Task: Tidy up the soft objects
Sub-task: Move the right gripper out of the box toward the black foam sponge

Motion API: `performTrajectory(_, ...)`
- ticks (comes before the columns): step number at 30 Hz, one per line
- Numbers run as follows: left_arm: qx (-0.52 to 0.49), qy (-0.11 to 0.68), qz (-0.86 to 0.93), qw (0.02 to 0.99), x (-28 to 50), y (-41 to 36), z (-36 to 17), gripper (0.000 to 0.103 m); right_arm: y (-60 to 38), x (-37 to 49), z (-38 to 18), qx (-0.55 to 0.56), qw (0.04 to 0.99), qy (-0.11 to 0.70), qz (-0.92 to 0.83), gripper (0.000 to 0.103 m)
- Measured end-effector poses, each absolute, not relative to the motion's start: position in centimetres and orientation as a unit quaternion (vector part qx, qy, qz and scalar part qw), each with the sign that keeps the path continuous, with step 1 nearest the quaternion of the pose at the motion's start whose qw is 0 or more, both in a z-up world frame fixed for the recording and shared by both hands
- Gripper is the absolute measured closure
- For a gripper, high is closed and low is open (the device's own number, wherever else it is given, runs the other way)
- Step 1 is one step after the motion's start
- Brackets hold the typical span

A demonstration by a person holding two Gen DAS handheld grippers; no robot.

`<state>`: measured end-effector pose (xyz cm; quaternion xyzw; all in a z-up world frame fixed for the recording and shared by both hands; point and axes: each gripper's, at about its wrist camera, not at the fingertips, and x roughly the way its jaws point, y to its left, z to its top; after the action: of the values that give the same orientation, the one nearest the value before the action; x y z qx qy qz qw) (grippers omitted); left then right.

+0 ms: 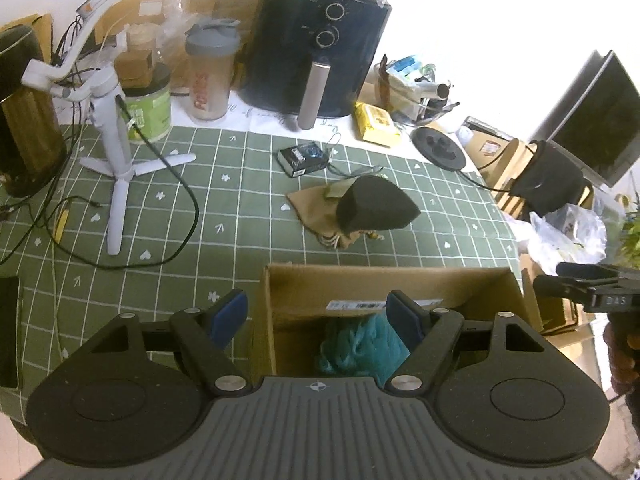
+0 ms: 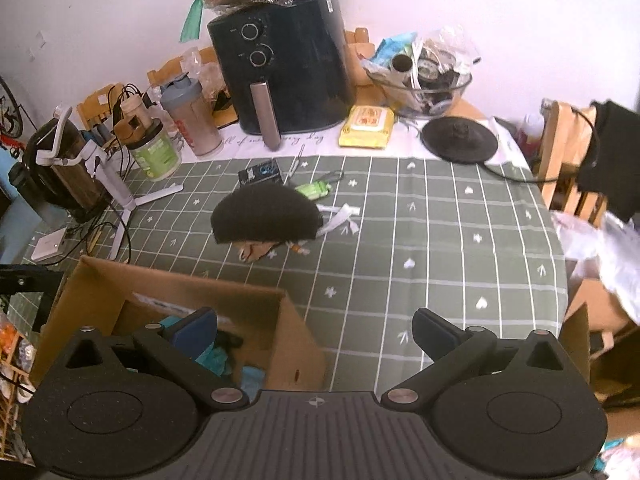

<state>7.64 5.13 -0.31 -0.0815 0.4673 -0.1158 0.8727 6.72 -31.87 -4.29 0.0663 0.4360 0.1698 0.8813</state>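
On green tablecloth (image 1: 160, 216), cardboard box (image 1: 280, 280) holding teal loofah (image 1: 360, 344), both hand-held grippers released.

Open cardboard box (image 1: 384, 280) at near table edge, flaps up, white label on inner wall. Inside: teal mesh bath pouf (image 1: 360, 346), crumpled, on box floor. Beyond the box, apart from it, black foam wedge (image 1: 376, 204), rounded dome shape, lies on a tan cloth pouch (image 1: 312, 204), flat on the green checked table (image 1: 200, 216), pouch partly covered.
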Motion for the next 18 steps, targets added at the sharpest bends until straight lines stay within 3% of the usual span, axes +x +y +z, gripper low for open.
performTrajectory(18,-0.095,0.476,-0.133,0.864,10.1,6.8,-1.0,0.027,-29.4,14.2,-4.8,-0.039,0.877,0.419,0.232,0.000)
